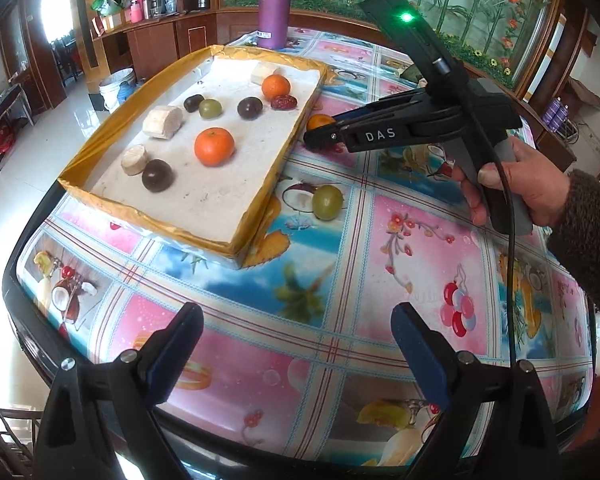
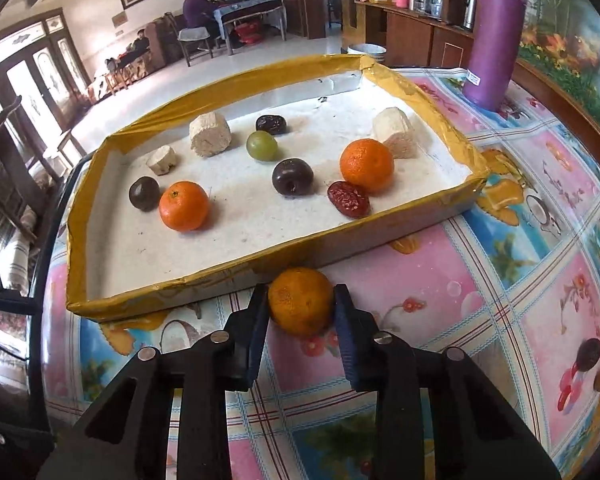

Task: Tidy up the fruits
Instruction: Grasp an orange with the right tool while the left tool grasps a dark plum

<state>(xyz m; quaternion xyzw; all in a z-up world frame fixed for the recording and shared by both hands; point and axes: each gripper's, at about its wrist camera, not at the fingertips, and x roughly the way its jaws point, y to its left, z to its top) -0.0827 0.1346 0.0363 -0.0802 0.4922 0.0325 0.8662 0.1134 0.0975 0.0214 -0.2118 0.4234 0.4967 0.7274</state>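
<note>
Blue-padded right gripper (image 2: 301, 308) is clamped on a mandarin (image 2: 300, 306) beside the tray (image 2: 220, 276); left gripper (image 1: 298, 330) gapes empty.

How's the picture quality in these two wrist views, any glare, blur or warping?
Left wrist view: strong fisheye bending of the table edge, blown-out glare on the floor, tray sharp. Right wrist view: same warping, bright doors, orange between the right gripper fingers in focus.

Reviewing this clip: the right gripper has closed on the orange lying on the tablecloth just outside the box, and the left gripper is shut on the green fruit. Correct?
Not quite. The left gripper is open and empty; the green fruit lies untouched on the tablecloth, as the left wrist view shows. The right gripper is indeed closed on the orange beside the box.
</note>
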